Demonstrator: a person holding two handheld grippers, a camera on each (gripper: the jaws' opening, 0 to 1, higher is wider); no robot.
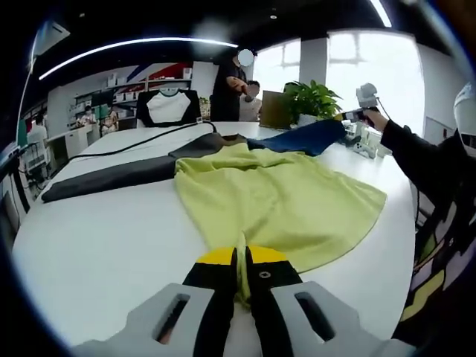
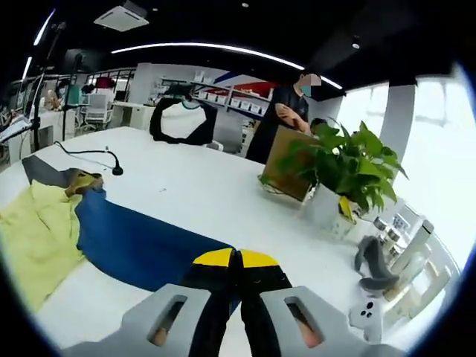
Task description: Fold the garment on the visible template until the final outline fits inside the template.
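Yellow-green garment [image 1: 275, 197] lies spread on the white table [image 1: 97, 245], with a dark grey mat [image 1: 119, 177] (possibly the template) just beyond its far-left edge and a blue cloth [image 1: 309, 137] at its far-right corner. The left gripper [image 1: 243, 262] has its jaws pressed together on the garment's near hem. The right gripper [image 2: 236, 259] is pinching the blue cloth's [image 2: 141, 249] edge, near a potted plant [image 2: 342, 167]. To do this step well, lift both pinched edges evenly and keep the cloth taut, so the fold lands straight and stays on the table.
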